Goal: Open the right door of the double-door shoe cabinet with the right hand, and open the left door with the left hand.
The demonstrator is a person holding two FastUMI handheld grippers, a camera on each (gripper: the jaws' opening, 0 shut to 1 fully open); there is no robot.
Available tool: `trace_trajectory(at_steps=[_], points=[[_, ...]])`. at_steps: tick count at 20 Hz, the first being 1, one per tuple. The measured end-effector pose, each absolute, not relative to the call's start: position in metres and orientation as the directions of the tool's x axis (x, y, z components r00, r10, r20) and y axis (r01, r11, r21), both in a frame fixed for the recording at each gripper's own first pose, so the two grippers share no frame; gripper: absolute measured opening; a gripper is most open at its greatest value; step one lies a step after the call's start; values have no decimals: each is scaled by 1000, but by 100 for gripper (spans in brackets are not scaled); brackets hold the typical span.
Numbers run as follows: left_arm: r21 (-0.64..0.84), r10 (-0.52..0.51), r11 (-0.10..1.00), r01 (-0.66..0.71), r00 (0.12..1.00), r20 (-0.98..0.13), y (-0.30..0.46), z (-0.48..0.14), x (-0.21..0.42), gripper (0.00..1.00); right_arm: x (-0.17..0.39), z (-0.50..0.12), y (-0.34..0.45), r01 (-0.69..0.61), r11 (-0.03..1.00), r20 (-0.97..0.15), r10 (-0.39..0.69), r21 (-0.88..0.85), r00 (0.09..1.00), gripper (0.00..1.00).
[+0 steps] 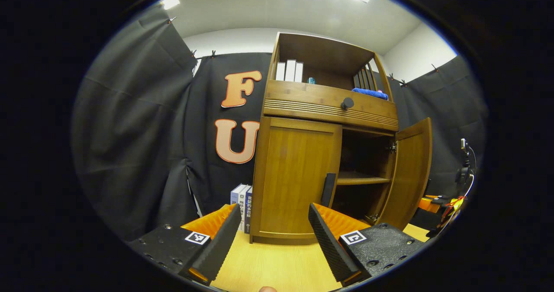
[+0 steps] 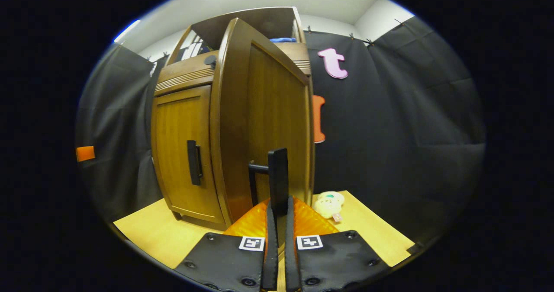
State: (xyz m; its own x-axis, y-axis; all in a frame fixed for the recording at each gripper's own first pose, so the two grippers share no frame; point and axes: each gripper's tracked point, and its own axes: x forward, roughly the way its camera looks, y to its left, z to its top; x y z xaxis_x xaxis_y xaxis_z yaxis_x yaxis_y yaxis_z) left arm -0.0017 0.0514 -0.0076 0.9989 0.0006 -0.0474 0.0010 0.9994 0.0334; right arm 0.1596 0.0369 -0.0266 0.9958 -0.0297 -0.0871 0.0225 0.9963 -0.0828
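Two doors, two states: the right door (image 2: 264, 123) stands swung well out, your right gripper (image 2: 279, 223) pinched narrow on its black bar handle (image 2: 278, 175). The left door (image 1: 298, 179) is shut, its handle (image 1: 328, 189) just beyond your wide-spread left gripper (image 1: 272, 235). Expect stiff, hinged wood panels, moderately heavy. Grip the slim, probably smooth bar at mid-height. The cabinet (image 1: 329, 106) stands at the bench's (image 1: 277, 266) back edge.
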Motion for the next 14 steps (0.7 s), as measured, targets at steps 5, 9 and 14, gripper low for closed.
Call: trace_trajectory(at_steps=[5,9,14], points=[[34,-7,999,9,999,-50,29,-11,11,93,151,-24,14,32,996,-90,-40,-87,995,8],[38,-22,999,24,998,-57,5,-17,22,92,145,-28,4,7,997,-111,-16,-81,994,12],[53,-39,998,43,997,-68,-26,-30,43,95,146,-22,-24,61,997,-96,-65,-52,993,0]])
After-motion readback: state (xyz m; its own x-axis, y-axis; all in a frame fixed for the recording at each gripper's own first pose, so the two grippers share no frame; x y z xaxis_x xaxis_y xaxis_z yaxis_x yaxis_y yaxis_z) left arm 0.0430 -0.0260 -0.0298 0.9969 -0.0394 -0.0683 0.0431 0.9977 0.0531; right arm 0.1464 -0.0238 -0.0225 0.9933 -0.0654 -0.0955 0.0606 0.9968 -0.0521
